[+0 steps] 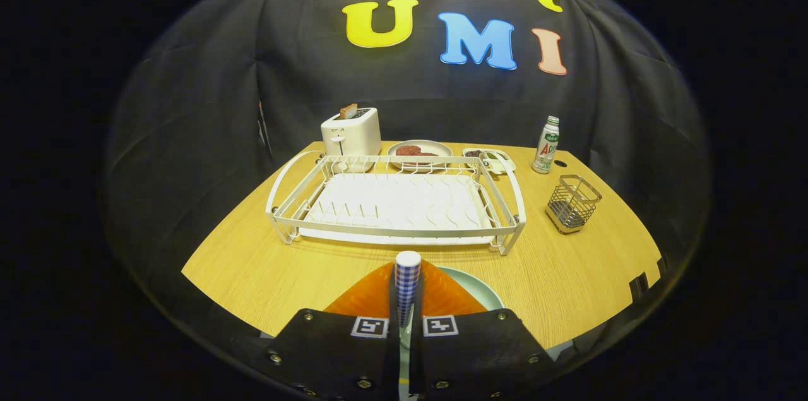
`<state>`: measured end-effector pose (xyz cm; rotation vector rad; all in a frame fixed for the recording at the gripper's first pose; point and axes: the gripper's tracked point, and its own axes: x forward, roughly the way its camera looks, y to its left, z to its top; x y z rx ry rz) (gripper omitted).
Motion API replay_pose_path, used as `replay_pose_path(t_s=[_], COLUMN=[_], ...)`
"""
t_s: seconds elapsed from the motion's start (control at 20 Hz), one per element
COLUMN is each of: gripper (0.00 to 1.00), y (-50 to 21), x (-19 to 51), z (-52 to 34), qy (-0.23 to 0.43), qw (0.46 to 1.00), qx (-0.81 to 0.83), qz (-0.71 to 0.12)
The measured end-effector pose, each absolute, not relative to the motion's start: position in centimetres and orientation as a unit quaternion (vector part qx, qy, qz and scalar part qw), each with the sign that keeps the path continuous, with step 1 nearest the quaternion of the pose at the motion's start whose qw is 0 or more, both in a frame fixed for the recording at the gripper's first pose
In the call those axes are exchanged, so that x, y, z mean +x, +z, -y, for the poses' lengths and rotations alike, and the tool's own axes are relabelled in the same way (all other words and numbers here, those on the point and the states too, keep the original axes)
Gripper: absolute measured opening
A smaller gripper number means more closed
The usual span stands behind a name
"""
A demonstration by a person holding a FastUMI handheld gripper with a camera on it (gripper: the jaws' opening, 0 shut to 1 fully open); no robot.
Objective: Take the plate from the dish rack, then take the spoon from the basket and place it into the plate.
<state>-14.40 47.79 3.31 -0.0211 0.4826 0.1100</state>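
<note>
My gripper (406,316) is shut on a spoon (408,278) with a blue-and-white checked handle, which sticks up between the two fingers. The spoon's bowl is hidden below them. A pale green plate (481,292) lies flat on the wooden table directly under and just ahead of the fingers, mostly covered by them. The white wire dish rack (396,202) stands beyond the fingers with nothing in it. A small metal mesh basket (571,204) stands to the right of the rack, with nothing visible in it.
Behind the rack stand a white toaster (351,133) with a slice of bread in it, a plate with food (419,151) and a small dish (489,160). A bottle (546,145) stands behind the basket. Bare table (252,262) lies left of the fingers.
</note>
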Motion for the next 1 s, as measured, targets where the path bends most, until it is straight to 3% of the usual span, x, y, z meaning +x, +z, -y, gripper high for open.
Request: replay_pose_path(t_s=[0.1,0.55,1.0], gripper=[0.12,0.21,0.21], y=[3.4,4.6,5.8], x=[-14.3,-13.2,-12.1], z=[-47.4,-45.6,-44.4], qy=[0.048,0.017,0.003], qw=[0.970,0.974,0.976], qx=[-0.003,0.001,0.008], qz=[-0.239,-0.228,-0.217])
